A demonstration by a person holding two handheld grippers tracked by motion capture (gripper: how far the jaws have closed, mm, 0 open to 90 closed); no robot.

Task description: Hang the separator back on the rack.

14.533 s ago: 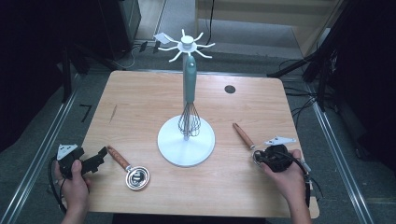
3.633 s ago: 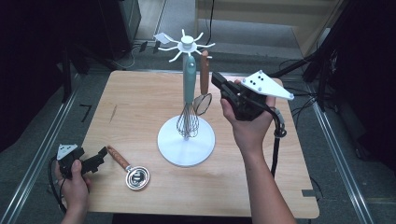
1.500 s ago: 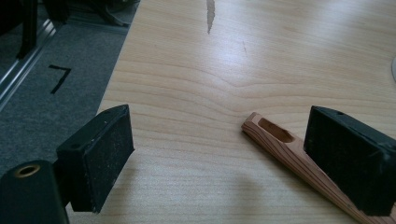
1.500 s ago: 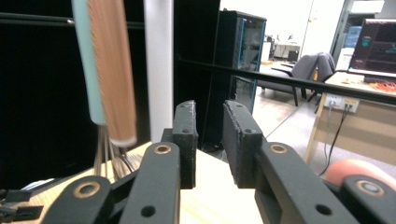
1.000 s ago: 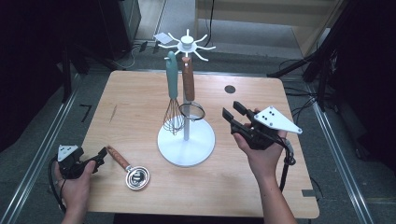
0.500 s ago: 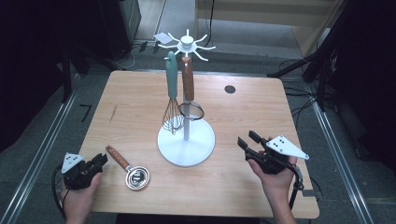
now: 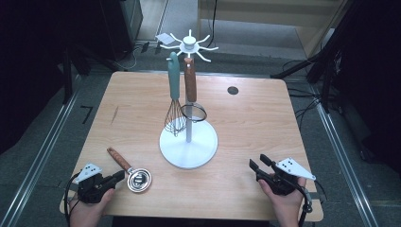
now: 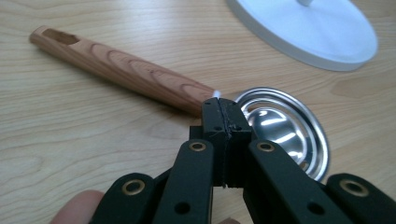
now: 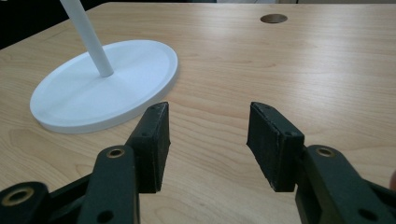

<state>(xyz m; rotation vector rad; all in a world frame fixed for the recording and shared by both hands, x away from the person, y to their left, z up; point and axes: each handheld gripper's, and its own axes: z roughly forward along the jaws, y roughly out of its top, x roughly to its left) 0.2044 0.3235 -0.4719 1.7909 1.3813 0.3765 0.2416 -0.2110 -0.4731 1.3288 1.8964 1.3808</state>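
Observation:
A small metal cup (image 7: 138,179) with a wooden handle (image 7: 119,159) lies on the table at the front left. My left gripper (image 7: 118,176) points at where handle and bowl meet (image 8: 217,95). Its jaws have just been closing and now stand shut (image 8: 223,105) with nothing between them. My right gripper (image 7: 257,162) rests low at the front right. It is open and empty (image 9: 208,126), its jaws having widened a little, and it points toward the white stand's base (image 9: 102,84).
The white stand (image 7: 188,146) in mid-table has hooks at its top. On them hang a teal-handled whisk (image 7: 174,85) and a wooden-handled ring utensil (image 7: 190,85). A round hole (image 7: 232,90) sits at the back right of the table.
My right hand has come down from mid-air to the table's front right. My left gripper has closed its jaws and edged toward the metal cup.

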